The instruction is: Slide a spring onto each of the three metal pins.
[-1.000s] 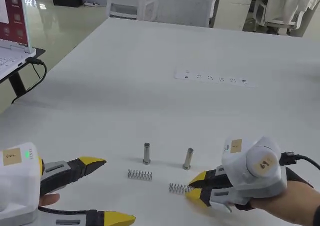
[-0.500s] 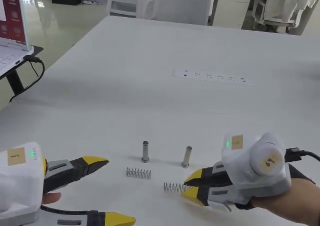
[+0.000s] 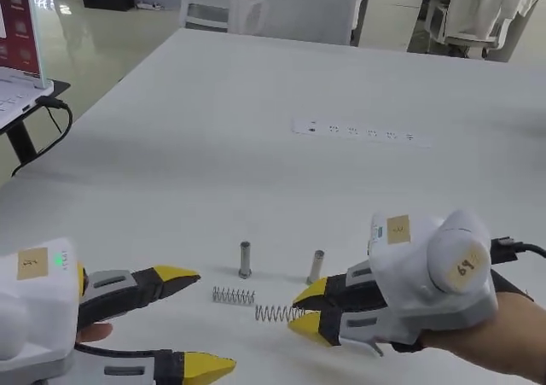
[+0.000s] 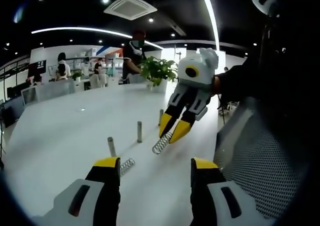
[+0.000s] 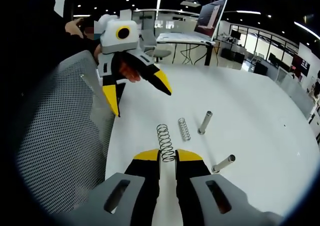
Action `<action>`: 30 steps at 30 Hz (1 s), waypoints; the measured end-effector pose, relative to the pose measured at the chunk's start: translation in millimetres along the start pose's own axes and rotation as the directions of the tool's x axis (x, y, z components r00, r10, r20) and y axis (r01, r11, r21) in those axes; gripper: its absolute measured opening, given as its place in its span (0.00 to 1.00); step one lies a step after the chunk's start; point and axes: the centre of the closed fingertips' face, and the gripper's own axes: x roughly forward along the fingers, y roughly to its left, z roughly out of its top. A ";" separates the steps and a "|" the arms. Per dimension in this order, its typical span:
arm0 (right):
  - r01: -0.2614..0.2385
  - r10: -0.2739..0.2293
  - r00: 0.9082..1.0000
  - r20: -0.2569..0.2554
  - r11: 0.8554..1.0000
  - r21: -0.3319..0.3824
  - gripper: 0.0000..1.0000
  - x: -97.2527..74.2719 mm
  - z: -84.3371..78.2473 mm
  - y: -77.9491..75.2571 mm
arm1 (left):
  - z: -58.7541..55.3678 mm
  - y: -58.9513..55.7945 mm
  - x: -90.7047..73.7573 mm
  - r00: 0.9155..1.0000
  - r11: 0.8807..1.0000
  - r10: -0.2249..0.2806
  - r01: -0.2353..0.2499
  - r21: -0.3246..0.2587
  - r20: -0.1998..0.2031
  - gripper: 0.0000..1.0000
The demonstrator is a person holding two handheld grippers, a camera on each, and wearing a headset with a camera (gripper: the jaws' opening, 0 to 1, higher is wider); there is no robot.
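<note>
Head view: at lower right the right gripper [image 3: 305, 310] pinches 1 end of a spring [image 3: 275, 313], so I judge the first threading is in hand. The right pin [image 3: 316, 266] and the left pin [image 3: 245, 259] stand bare just above it. A power strip [image 3: 358, 133] lies well apart.

Left gripper view: the left gripper [image 4: 155, 163] has its jaws wide apart and holds nothing. A second spring [image 4: 126, 166] lies at lower left, and perhaps a 3rd pin [image 4: 161, 117] at centre.

Right gripper view: next, the spring's free end must meet a pin top squarely. Nothing blocks the way.
</note>
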 end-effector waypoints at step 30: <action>-0.061 0.063 0.998 0.020 0.994 -0.087 0.09 -4.2 29.0 24.1 | 10.9 -19.9 14.9 0.987 0.980 -0.159 0.160 0.115 -0.017 0.19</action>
